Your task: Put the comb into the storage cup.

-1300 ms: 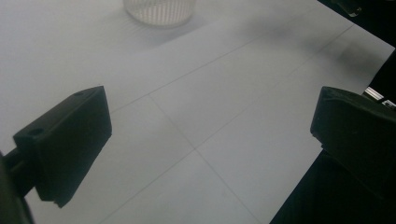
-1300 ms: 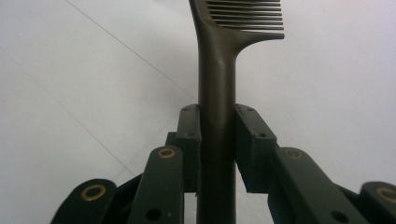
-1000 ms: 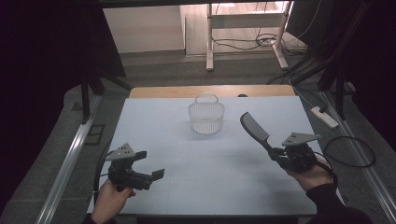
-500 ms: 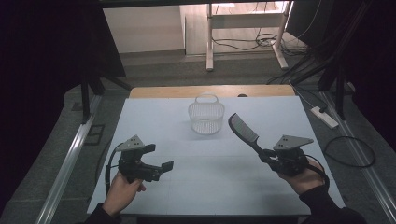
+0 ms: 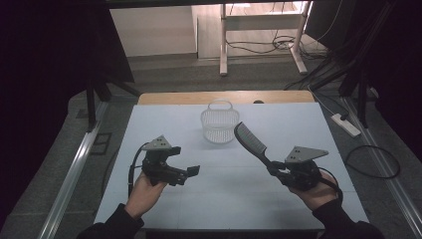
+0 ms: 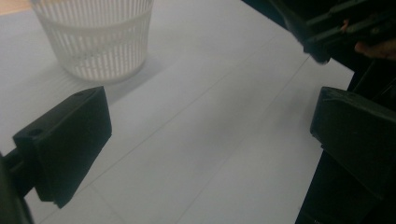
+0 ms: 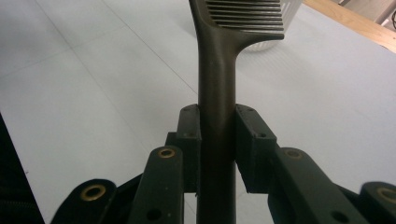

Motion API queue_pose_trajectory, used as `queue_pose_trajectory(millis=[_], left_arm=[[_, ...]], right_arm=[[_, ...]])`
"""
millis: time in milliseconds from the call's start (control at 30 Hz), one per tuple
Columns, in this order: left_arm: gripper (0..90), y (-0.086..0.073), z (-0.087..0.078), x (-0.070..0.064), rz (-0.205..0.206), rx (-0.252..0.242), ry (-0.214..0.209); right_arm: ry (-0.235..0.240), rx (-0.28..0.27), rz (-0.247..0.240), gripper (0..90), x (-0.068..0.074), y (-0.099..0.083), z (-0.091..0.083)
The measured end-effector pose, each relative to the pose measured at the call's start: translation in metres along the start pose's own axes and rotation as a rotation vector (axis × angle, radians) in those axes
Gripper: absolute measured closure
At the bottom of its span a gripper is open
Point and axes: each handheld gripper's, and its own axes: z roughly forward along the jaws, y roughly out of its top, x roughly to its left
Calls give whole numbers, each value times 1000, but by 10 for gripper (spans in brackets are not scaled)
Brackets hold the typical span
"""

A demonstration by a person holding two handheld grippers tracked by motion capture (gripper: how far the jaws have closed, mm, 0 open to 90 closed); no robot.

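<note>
Clamping the stiff, light black plastic comb (image 5: pixel 250 141) by its handle, right gripper (image 5: pixel 278 172) holds firm; left gripper (image 5: pixel 191 173) gapes empty.

We are wearing dark long sleeves (image 5: pixel 343 224) that are reaching down to both wrists. Our left gripper (image 5: pixel 186 173) is showing a black body with a grey three-cornered plate on top and a black cable looping off its side. Our right gripper (image 5: pixel 275 170) is looking the same: black, grey plate, black cable curling at the wrist. In the right gripper view its linkage arms are carrying brass-ringed pivots, and small screw holes are dotting the blocky black jaws.
</note>
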Motion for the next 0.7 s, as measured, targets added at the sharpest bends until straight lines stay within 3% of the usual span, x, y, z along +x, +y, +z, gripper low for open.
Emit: queue_pose_trajectory(millis=[267,433,700], left_arm=[[0,19,16,0,-35,-31,-72],[0,29,27,-6,-18,-22,-71],[0,41,41,-7,-53,-5,-89]], right_arm=[[24,-17,-10,727,9,4,5],[34,-32,-10,727,12,5,7],[39,-42,-25,727,19,8,11]])
